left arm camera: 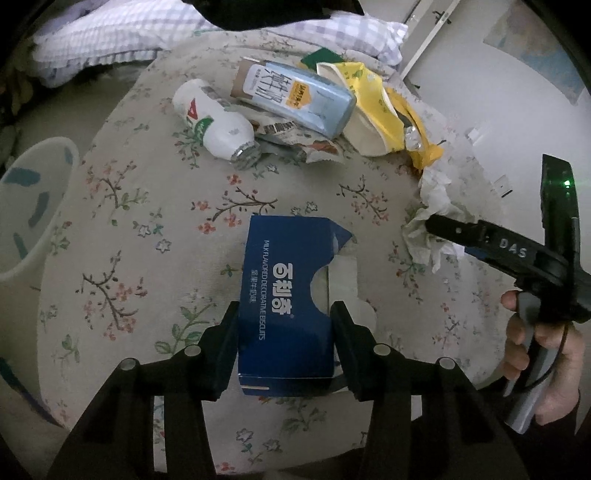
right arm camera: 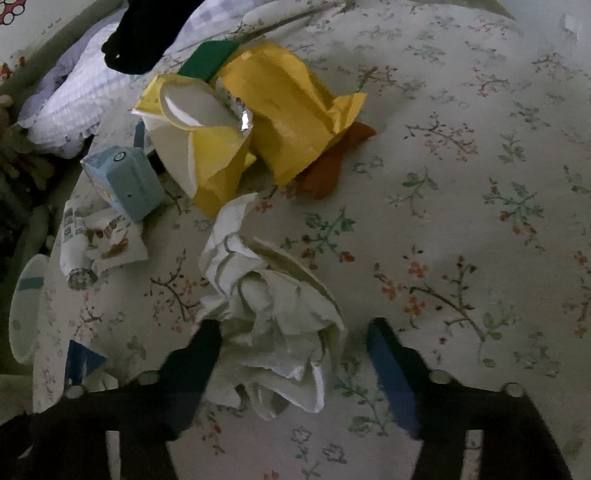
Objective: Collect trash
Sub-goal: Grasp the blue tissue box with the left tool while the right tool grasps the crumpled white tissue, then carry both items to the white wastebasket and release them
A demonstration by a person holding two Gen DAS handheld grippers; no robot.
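A blue biscuit box (left arm camera: pixel 284 295) lies flat on the flowered bedcover (left arm camera: pixel 147 229). My left gripper (left arm camera: pixel 286 326) straddles its near half, and both pads press its long sides. A crumpled white tissue (right arm camera: pixel 266 314) sits between the fingers of my right gripper (right arm camera: pixel 291 328). The left finger (right arm camera: pixel 207 336) touches the tissue, while a gap shows before the right finger (right arm camera: pixel 384 350). In the left wrist view the right gripper (left arm camera: pixel 443 230) reaches into the same tissue (left arm camera: pixel 432 206) from the right, held by a hand (left arm camera: pixel 535 350).
More trash lies farther back: a white bottle (left arm camera: pixel 214 118), a light blue carton (left arm camera: pixel 295 99), a torn printed wrapper (left arm camera: pixel 295 142) and yellow paper wrappers (right arm camera: pixel 288 122). A white bin (left arm camera: pixel 33 206) stands off the bed's left edge. A checked pillow (left arm camera: pixel 110 33) lies behind.
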